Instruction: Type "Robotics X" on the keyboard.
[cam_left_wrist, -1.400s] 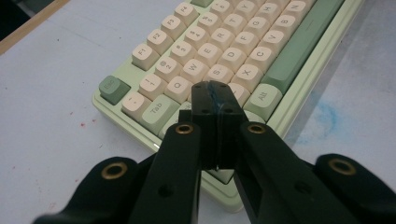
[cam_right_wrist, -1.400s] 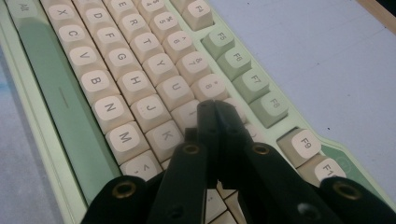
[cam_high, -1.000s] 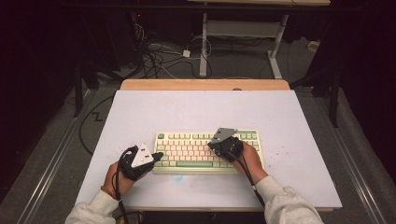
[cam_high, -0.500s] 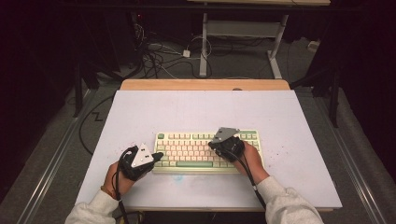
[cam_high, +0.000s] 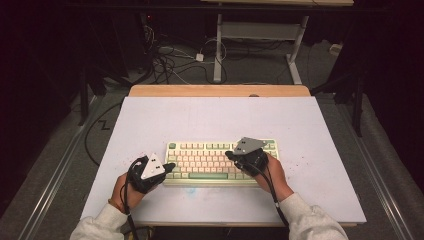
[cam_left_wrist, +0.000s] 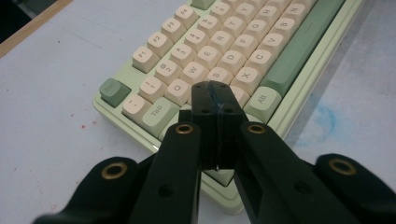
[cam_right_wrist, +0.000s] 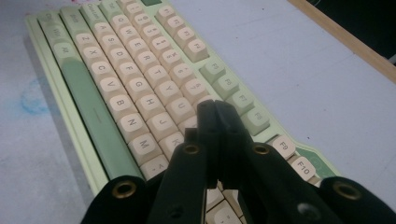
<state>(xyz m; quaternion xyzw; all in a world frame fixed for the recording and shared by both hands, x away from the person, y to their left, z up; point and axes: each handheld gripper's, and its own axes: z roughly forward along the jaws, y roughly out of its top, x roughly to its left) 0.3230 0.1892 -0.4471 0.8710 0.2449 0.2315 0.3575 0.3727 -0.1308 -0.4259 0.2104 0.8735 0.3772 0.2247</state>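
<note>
1. On the white table (cam_high: 210, 120), near its front edge, lies a pale green keyboard (cam_high: 200, 155) with cream keys and a green space bar (cam_left_wrist: 299, 51).
2. At the keyboard's left end, the left gripper (cam_high: 167, 166) is held in the person's left hand (cam_high: 125, 187), a grey three-cornered plate on top. Its jaws are pressed together with nothing between them, and the tips are over the lower left keys, close to the Alt key (cam_left_wrist: 262, 99) and the Tab key (cam_left_wrist: 156, 112); whether they touch a key cannot be told.
3. Over the right part of the keyboard, the right gripper (cam_high: 231, 156) sits in the right hand (cam_high: 272, 175), also under a grey plate. Its jaws are likewise closed on nothing, pointing left across the key rows, with the tips above the keys just beyond the K key (cam_right_wrist: 175, 140).
4. Faint blue smudges (cam_right_wrist: 32, 98) mark the table just in front of the space bar.
</note>
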